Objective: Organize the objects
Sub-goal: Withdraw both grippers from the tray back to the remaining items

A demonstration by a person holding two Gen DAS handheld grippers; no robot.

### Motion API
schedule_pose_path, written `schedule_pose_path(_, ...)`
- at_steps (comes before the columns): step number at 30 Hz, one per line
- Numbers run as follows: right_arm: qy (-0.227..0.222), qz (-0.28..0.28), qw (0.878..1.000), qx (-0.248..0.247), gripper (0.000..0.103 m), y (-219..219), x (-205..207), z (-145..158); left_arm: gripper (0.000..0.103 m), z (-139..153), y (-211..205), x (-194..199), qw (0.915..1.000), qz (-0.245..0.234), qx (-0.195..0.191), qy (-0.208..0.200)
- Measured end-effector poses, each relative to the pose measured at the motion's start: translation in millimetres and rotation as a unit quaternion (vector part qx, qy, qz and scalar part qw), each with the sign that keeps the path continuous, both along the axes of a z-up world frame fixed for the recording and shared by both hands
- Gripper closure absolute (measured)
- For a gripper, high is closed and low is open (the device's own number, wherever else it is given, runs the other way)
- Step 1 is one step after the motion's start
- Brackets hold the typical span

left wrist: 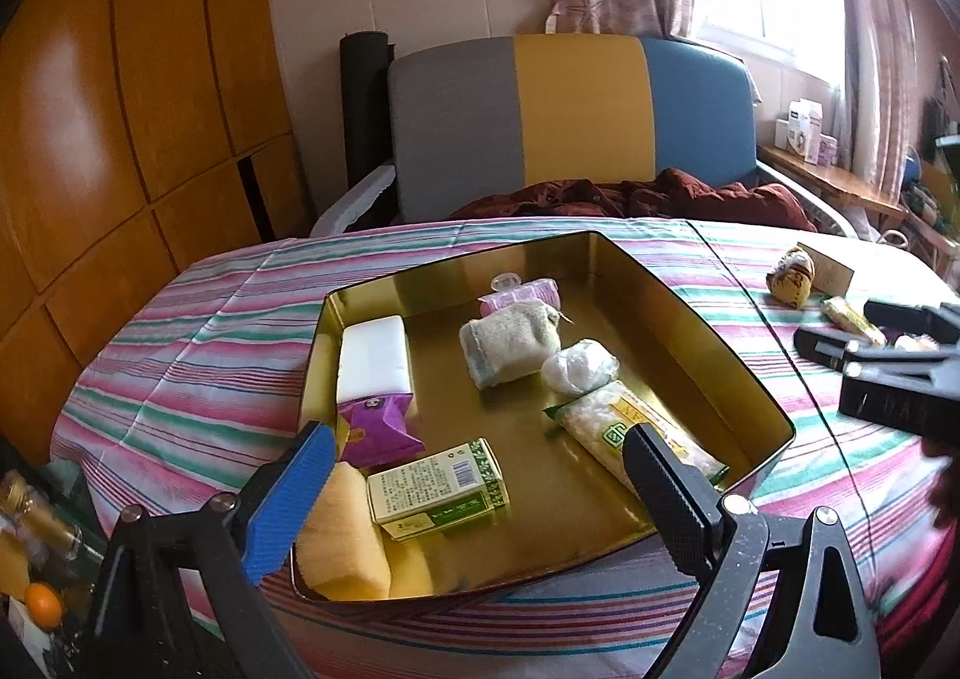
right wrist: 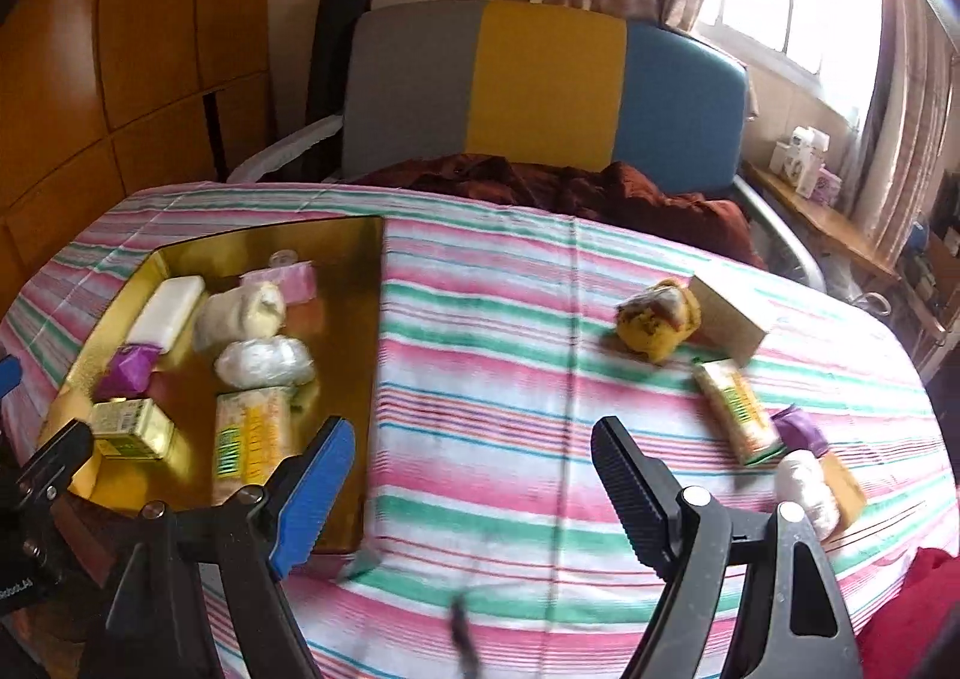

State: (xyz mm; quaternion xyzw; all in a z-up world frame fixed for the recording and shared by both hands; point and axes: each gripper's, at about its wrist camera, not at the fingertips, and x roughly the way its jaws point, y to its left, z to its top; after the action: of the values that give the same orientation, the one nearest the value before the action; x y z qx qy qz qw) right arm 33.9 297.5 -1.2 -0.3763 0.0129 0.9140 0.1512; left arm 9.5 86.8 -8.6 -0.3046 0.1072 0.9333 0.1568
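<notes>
Box print: too small for me to read on the green box (left wrist: 438, 490).
My right gripper (left wrist: 888, 355): cut off by the frame edge.

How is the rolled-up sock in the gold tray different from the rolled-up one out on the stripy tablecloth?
The sock in the tray is pale cream and plain; the sock on the tablecloth is yellow with dark speckles. The tray sock lies inside the gold tray among other packed things; the yellow sock sits outside it, next to a cardboard box. Both are rolled into soft bundles.
</notes>
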Motion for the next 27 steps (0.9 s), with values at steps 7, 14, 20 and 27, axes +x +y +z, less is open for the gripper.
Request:
schedule_pose_path(7,-0.001,-0.051,0.999,-0.009,0.02,62.6,10.2,16.3,0.006,-2.0,6.9,3.3,0.9999,-0.011,-0.009,0.0)
schedule_pose_path(14,0.008,-0.138,0.99,0.011,0.02,145.9,29.8,23.9,0.006,-2.8,16.9,5.8,0.9995,-0.026,-0.016,0.0)
schedule_pose_path(20,0.054,-0.246,0.964,-0.087,0.02,225.6,65.3,17.6,0.006,1.0,39.5,9.4,0.9974,-0.07,-0.018,0.003)
schedule_pose_path(27,0.104,-0.34,0.911,-0.208,0.019,274.7,109.3,0.1,0.006,3.3,91.9,12.0,0.9897,-0.142,-0.015,-0.01)
